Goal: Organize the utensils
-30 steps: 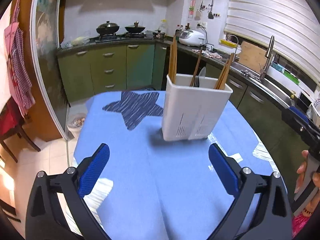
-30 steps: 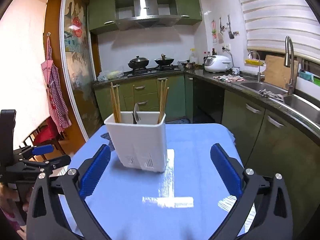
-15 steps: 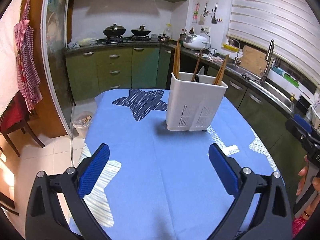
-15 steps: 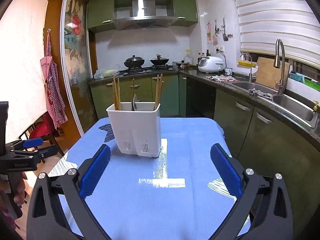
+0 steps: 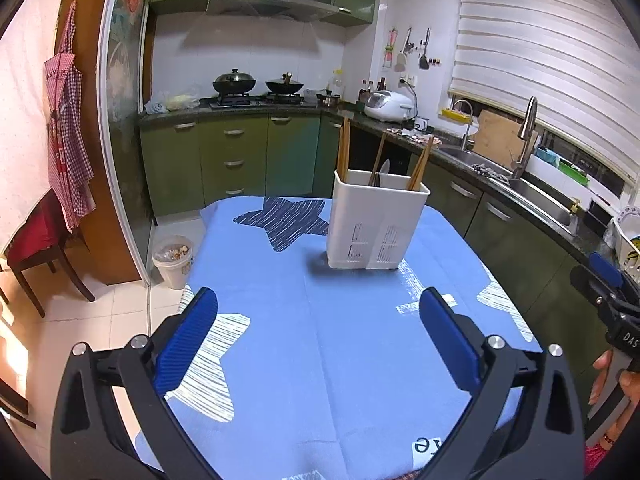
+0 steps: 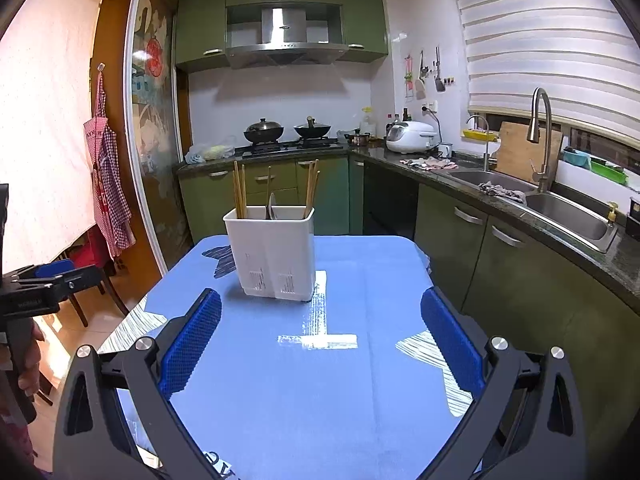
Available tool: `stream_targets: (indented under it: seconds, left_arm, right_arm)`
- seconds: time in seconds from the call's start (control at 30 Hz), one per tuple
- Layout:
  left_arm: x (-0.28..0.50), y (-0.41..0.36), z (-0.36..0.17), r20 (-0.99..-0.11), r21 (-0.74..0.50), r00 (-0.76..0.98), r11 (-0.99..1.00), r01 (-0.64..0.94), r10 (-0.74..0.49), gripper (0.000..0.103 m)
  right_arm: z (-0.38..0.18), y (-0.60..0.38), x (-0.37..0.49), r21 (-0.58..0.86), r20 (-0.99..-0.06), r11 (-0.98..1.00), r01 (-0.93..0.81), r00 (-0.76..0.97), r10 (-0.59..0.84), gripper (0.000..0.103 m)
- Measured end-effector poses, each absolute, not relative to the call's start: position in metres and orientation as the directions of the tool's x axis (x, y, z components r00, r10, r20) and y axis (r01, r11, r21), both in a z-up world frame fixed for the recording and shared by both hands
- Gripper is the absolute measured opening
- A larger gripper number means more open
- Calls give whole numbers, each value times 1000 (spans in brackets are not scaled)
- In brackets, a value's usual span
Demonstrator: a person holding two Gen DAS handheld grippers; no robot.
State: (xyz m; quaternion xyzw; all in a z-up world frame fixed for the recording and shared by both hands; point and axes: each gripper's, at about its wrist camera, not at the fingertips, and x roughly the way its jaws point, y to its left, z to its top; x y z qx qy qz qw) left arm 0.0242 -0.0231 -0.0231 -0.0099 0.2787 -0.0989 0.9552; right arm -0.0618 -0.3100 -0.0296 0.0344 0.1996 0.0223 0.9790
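Nearest in the left wrist view, the left gripper hangs over the near part of the bench, its blue-padded fingers set wide apart with nothing between them. In the right wrist view the right gripper stands likewise, fingers spread and holding nothing, above the blue star-patterned cloth that covers the bench. Each gripper appears at the edge of the other's view, held in a hand. Toward the far end of the bench, upright on the cloth and well apart from both grippers, stands the white utensil holder, just right of a dark star print. Wooden chopsticks rise from its left and right compartments; a spoon sits in the middle. Beyond lie green cabinets, a stove with two woks and, at right, a steel sink
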Motion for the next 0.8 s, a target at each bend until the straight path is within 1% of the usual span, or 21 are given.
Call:
stream_targets:
  seconds: [0.23,0.8]
  left_arm:
    - [13,-23,-23,-536,-68,820,979,195,-200,96]
    - [9,-17,-24,-539,-71,820,980,187,-195,96]
  right_arm:
    - [-28,-308,-73,68,-388,997,-25,921,49,99]
    - [-27,-307,-63,78,-398,996,-45,914,72,99]
